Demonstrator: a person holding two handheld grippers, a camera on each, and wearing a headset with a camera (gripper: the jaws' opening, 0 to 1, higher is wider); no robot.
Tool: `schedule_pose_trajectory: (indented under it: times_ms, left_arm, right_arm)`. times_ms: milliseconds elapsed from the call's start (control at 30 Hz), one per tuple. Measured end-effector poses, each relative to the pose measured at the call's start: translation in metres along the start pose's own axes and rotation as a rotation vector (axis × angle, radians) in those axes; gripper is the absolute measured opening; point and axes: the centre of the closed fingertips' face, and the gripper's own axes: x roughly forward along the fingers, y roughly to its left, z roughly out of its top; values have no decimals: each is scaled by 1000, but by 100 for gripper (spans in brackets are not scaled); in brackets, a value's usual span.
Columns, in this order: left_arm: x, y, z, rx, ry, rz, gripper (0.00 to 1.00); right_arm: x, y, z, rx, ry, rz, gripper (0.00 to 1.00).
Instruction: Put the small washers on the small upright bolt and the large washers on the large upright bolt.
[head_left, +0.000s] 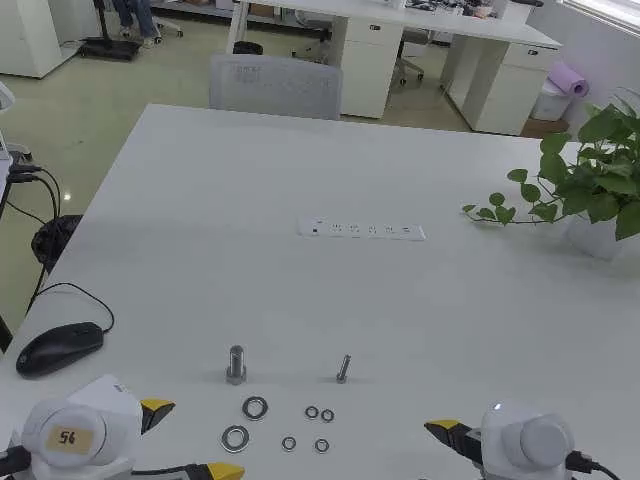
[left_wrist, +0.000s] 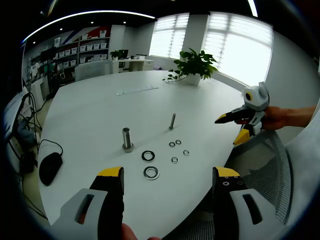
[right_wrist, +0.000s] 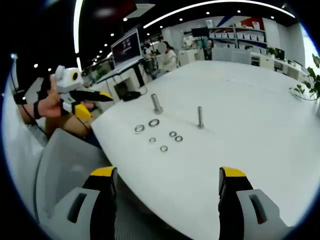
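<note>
A wide white table (head_left: 300, 180) in an open office carries everything, with a potted plant (head_left: 590, 170) out at 2 o'clock and a black mouse (head_left: 58, 347) at 9 o'clock of the bolts. The large bolt (head_left: 236, 364) stands head-down, thick and grey; at its 3 o'clock stands the small bolt (head_left: 343, 369), thin and upright. Toward 6 o'clock lie two large washers (head_left: 255, 407) (shiny flat rings) and four small washers (head_left: 312, 412), all loose on the table and none on a bolt. The left gripper (left_wrist: 168, 172) and the right gripper (right_wrist: 168, 172) hover off the near edge, yellow-tipped jaws spread wide, holding nothing.
</note>
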Motion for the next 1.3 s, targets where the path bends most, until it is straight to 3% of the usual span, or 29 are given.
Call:
schedule_pose_trajectory:
  times_ms: [400, 1033, 1300]
  left_arm:
    - [-2, 5, 1, -1, 0, 5, 71]
    - [0, 6, -1, -6, 3, -2, 72]
    - [3, 0, -9, -23, 16, -15, 72]
  right_arm:
    - [6, 3, -4, -8, 31, 19, 84]
    - [5, 1, -7, 10, 34, 11, 83]
    - [3, 7, -20, 37, 45, 9, 83]
